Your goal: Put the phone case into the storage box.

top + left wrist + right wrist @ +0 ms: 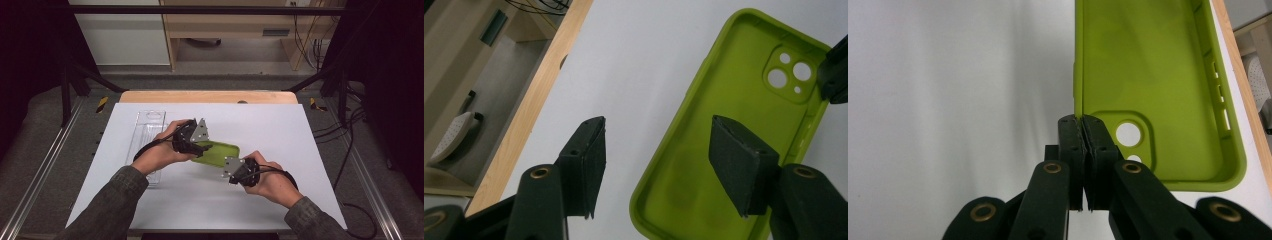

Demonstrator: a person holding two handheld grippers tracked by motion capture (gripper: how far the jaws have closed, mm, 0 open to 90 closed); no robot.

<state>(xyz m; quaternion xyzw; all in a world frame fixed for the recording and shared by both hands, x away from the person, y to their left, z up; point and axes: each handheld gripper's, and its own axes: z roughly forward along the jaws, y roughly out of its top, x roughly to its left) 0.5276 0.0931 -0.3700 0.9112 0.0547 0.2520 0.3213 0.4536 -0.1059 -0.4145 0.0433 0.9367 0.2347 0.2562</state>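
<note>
One green phone case point(216, 153) lies open side up on the white surface point(280, 130), near its middle, between the two hands. It looks like soft silicone: light, bendable, likely grippy rather than slick, and in no danger of breaking. The raised side wall is the sensible place to take hold; the flat back would only flex.

The right tongs point(1081, 120) are closed together on that thin wall at the camera-cutout end, one pad inside the case and one outside. The left tongs point(659, 145) stand apart over the other end: one pad point(736, 160) hangs above the case floor, the other point(591, 155) above the bare surface just beside it, so the near wall runs between them unpinched. Whether the inner pad touches the floor cannot be settled from this angle.

Count: one case, with two large lens holes and one small hole point(798, 90) in the cutout. One clear plastic tray point(146, 137) lies to the left, partly under the left forearm; its contents, if any, are not discernible. Two hands, two tongs.
</note>
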